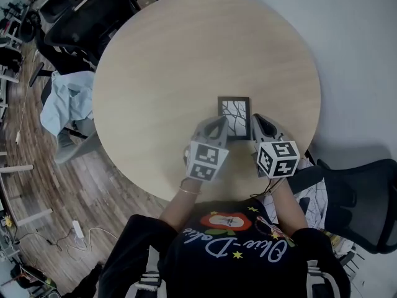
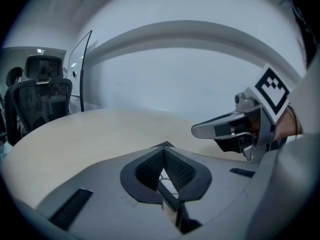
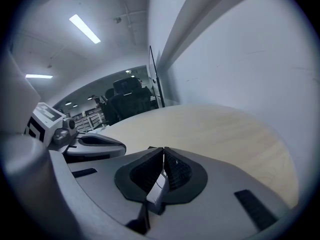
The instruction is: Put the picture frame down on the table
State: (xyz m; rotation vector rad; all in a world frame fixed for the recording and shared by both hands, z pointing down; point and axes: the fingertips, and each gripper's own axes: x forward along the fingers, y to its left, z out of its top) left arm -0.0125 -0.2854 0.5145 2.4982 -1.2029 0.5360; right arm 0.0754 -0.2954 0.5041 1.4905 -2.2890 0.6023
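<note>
Gripping the picture frame [image 1: 234, 118] from both sides, the two claws hold it over the near part of the round table [image 1: 186, 54]. The frame is a small rectangle with a dark, narrow border, and its white picture carries thin black lines like branches. Its face is turned up toward the head view. Whether its lower edge touches the table cannot be told.

The left gripper [image 1: 214, 126] has its jaws pressed together on the left edge of the frame. In the left gripper view the ribbed black pads meet over a thin slice of it. The right gripper [image 1: 259, 124] is closed in the same way on the right edge, with a pale strip of the frame between its textured pads.

The table top is smooth, light wood with a fine grain. A black mesh office chair [image 1: 353, 197] stands at the near right, and a light blue cloth [image 1: 65, 101] lies crumpled on a seat at the left.
</note>
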